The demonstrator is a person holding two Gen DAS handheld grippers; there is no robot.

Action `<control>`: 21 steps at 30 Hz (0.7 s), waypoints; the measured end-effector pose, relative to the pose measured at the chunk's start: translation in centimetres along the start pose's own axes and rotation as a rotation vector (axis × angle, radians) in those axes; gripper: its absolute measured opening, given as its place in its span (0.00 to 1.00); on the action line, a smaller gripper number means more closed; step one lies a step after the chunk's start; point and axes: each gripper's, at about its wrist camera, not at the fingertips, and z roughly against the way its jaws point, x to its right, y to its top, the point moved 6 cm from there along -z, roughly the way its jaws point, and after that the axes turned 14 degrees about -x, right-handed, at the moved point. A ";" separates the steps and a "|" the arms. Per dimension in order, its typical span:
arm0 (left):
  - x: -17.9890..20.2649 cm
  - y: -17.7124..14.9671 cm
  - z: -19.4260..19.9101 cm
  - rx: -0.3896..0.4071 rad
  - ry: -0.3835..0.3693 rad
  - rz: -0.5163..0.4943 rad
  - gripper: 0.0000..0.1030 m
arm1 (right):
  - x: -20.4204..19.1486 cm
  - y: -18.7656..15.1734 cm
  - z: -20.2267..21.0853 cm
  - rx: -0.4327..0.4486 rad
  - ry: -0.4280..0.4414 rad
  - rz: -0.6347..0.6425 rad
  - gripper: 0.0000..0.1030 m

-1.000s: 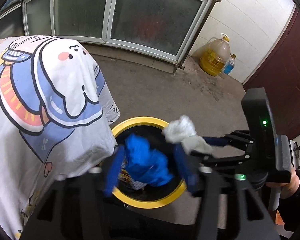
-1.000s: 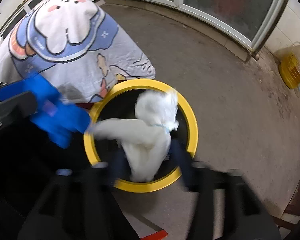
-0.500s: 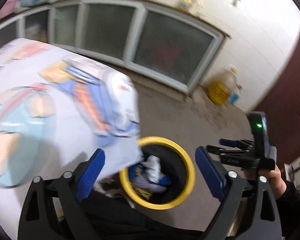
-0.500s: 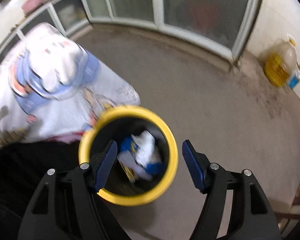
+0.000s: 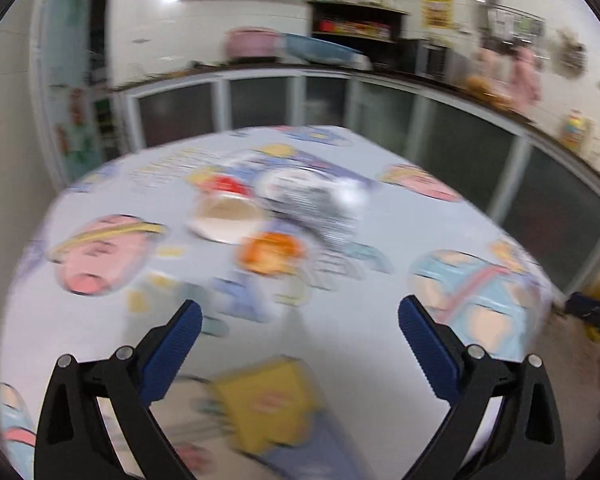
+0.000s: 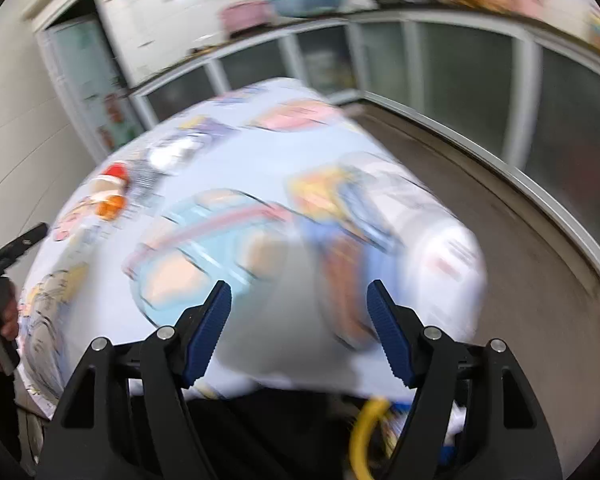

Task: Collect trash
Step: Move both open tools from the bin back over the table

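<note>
Left wrist view is now filled by the table with its cartoon cloth, where one second ago the yellow-rimmed bin was seen with a blue wad held over it. The left gripper is spread wide and nothing is held in it. The right gripper is spread wide too, and the white wad is gone from it. Both wads were seen lying in the bin half a second ago. Only a bit of the bin rim is seen now, low in the right wrist view. More trash is waiting on the table: a yellow packet, a paper cup and a silver wrapper. Everything is blurred. The yellow packet is nearest, so it is likely picked up next.
</note>
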 end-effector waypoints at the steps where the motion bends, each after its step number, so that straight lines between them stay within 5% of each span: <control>1: -1.7 0.5 -0.3 0.006 0.044 0.021 0.92 | -1.7 1.4 -0.7 0.001 0.009 0.031 0.65; 6: -6.4 2.6 -2.4 -0.014 0.128 0.091 0.92 | -9.7 8.5 -4.8 -0.004 0.045 0.143 0.65; 11: -8.2 5.1 -5.7 -0.058 0.133 0.101 0.92 | -14.1 14.8 -10.1 -0.074 0.072 0.148 0.64; 21: -10.4 7.7 -9.6 -0.097 0.144 0.122 0.92 | -15.9 20.9 -17.6 -0.159 0.043 0.102 0.63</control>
